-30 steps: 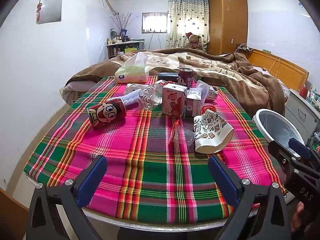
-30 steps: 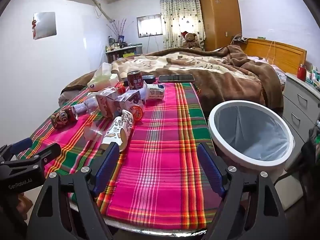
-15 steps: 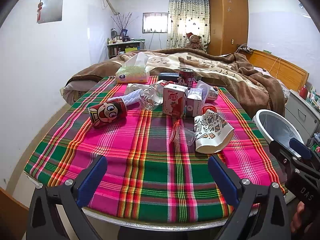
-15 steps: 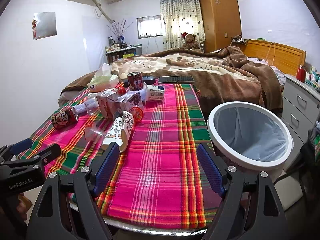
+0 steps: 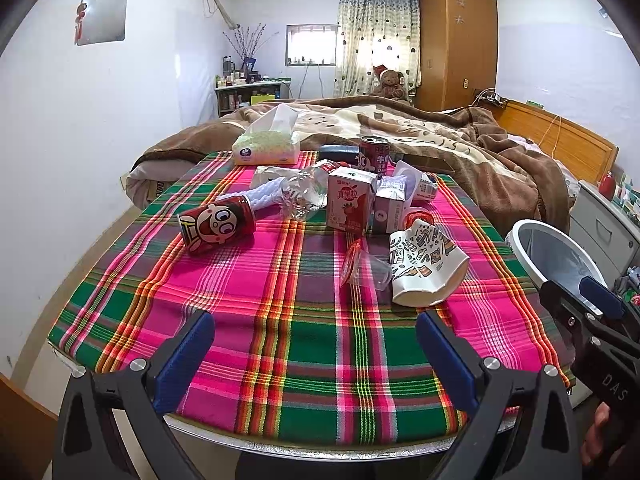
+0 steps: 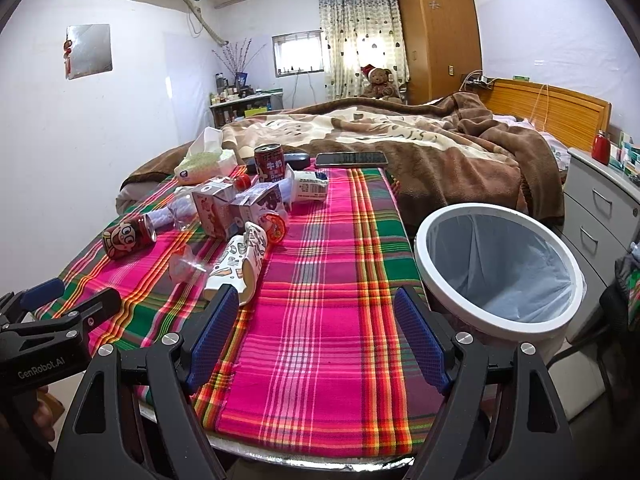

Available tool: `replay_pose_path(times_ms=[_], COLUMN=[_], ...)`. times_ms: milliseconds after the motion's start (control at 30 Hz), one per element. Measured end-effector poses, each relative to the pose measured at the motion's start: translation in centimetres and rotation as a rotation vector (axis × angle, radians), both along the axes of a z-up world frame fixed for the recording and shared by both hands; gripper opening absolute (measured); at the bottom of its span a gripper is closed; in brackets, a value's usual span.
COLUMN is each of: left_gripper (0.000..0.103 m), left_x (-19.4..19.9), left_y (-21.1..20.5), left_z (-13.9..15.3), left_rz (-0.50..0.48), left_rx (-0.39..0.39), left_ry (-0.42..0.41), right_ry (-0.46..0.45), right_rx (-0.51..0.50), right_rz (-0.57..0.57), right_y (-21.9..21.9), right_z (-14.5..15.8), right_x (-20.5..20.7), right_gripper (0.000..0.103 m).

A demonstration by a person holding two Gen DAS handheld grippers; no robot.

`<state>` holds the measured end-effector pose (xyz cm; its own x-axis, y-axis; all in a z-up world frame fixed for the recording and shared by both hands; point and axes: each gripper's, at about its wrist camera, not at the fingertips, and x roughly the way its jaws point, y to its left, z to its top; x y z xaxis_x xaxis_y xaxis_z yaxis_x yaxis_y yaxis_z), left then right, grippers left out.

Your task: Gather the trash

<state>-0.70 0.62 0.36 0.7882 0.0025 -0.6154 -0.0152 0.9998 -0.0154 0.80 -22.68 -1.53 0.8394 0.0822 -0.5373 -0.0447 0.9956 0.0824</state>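
Both claws are released, jaws spread wide with nothing between them: the left gripper (image 5: 314,354) hovers at the near edge of the plaid table (image 5: 304,344), the right gripper (image 6: 316,336) just to its right. In the left view the trash lies in a cluster at 12 o'clock: a paper cup (image 5: 426,266) on its side at 1 o'clock, a red can (image 5: 216,229) at 11, cartons (image 5: 350,204) beyond. The bin (image 6: 498,268) stands beside the table at 2 o'clock in the right view.

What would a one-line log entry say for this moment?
phase: start | left gripper: open, empty | right gripper: open, empty | trash: on table | bin: beside table
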Motion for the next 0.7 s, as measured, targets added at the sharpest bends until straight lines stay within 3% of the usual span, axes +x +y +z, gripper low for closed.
replay_pose_path(times_ms=[700], left_gripper=[0.101], left_x=[0.18], left_y=[0.09], left_z=[0.05], left_rz=[0.002], left_rx=[0.0], left_ry=[0.004], right_ry=[0.001], right_rx=[0.0], right_rz=[0.0], right_y=[0.07], right_z=[0.08], right_x=[0.08], right_gripper=[0.082])
